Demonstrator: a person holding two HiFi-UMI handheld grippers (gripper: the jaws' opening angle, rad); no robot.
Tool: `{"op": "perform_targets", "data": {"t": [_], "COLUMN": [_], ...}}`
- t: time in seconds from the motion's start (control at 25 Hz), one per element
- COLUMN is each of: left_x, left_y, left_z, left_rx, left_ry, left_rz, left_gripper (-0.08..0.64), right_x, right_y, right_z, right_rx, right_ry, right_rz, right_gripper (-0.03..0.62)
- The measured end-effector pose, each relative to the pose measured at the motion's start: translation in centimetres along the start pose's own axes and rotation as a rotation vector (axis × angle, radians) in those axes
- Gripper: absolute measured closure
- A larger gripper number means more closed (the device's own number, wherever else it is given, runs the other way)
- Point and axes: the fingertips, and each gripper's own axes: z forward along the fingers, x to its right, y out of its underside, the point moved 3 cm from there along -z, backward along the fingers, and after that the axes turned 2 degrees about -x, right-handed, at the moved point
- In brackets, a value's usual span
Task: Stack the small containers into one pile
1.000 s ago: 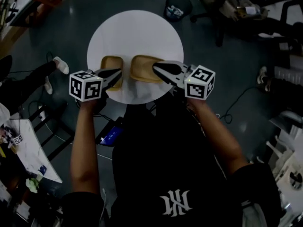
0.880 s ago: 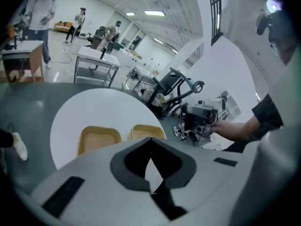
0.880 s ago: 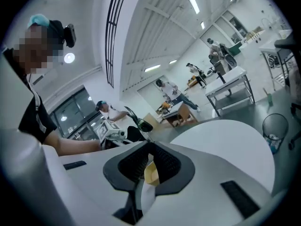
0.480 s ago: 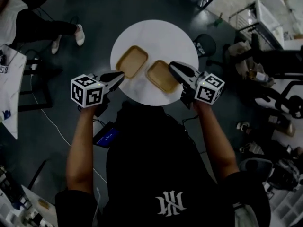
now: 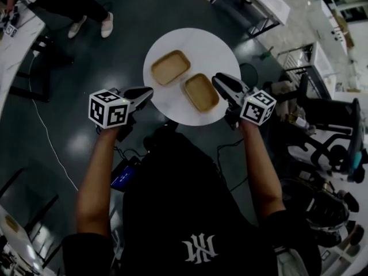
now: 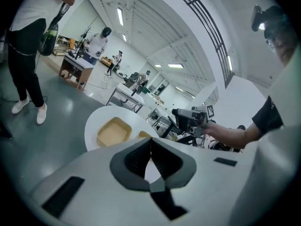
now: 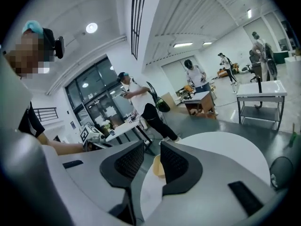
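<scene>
Two shallow tan containers lie side by side on the round white table (image 5: 198, 45), apart from each other: the far-left container (image 5: 171, 67) and the near-right container (image 5: 202, 92). My left gripper (image 5: 149, 90) hovers at the table's left edge, jaws shut with nothing in them. In the left gripper view the left gripper (image 6: 150, 141) points at the far-left container (image 6: 113, 131). My right gripper (image 5: 217, 78) hangs just right of the near-right container. In the right gripper view the right gripper (image 7: 151, 155) is open by a narrow gap, through which a container (image 7: 158, 166) shows beyond the tips.
Dark floor surrounds the table, with a cable (image 5: 52, 148) and a small screen (image 5: 124, 177) near my feet. Chairs and equipment (image 5: 322, 131) crowd the right. People stand at the far left (image 5: 69, 4). A metal table (image 7: 261, 95) stands beyond the round one.
Both grippers have drawn back from above the containers to the table's edges. My view has swung, so the table and containers now appear turned and farther off.
</scene>
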Motion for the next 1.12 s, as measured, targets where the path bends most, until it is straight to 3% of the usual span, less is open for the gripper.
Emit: {"op": "perform_targets", "data": {"t": [0.24,0.44,0.84,1.0,1.12], "left_x": [-0.2,-1.5,-5.8,-7.0,-8.1], "left_y": [3.2,4.2,4.5,3.3,3.7], "left_z": [-1.1,-0.8,2.7,4.8,5.8], "left_rx": [0.037,0.061,0.215,0.247,0.266], "left_ry": [-0.066,-0.130,-0.291,-0.313,-0.381], "left_rz": [-0.069,-0.152,-0.421,-0.469,-0.525], "left_gripper": [0.555,0.554,0.523,0.505,0.494], "right_x": [-0.1,2.5,9.4,11.8,12.5], "right_y": [0.8,0.9,2.0,2.0,2.6], "right_z": [1.6,3.5,10.7,12.9,14.6], "right_rx": [-0.097,-0.220,-0.441,-0.510,-0.568], "right_ry": [0.004,-0.016,-0.142,-0.169,-0.221], "right_rz": [-0.060,-0.115,-0.040,-0.052,-0.051], "right_gripper": [0.476,0.471,0.454,0.454,0.454]}}
